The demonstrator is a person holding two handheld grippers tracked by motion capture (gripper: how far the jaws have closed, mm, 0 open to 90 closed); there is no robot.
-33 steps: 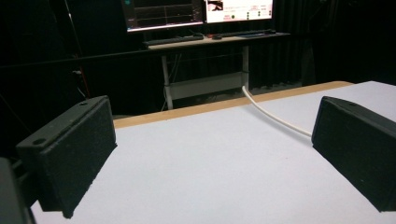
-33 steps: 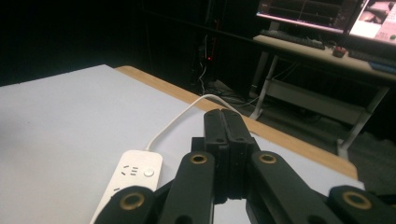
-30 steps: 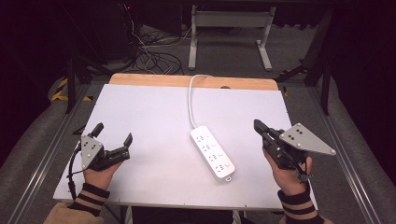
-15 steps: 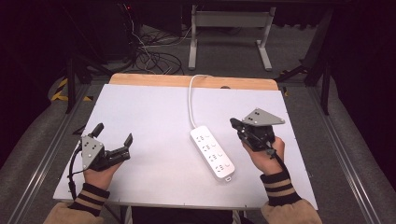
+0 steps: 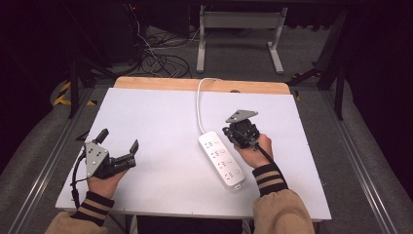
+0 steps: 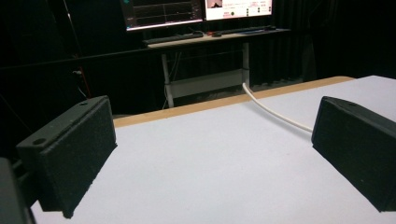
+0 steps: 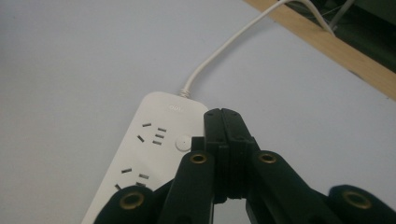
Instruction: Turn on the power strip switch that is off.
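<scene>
A white power strip (image 5: 220,158) lies at the middle of the white table (image 5: 160,117), its white cord (image 5: 198,105) running to the far edge. My right gripper (image 5: 231,133) is shut with nothing between its jaws, its tip just above the strip's far end. In the right gripper view the closed jaws (image 7: 226,121) hover over the power strip (image 7: 154,154) beside its round button (image 7: 183,142). My left gripper (image 5: 117,146) rests open at the front left, well apart from the strip. In the left gripper view its pads (image 6: 70,149) stand wide, the cord (image 6: 275,112) beyond.
A wooden strip (image 5: 195,85) edges the table's far side. Beyond it stand a metal desk frame (image 5: 238,34) and loose cables (image 5: 160,58) on the floor. Monitors (image 6: 196,9) glow in the dark background of the left gripper view.
My right gripper has moved left and down from the table's right side to the power strip's far end. The left gripper has stayed put.
</scene>
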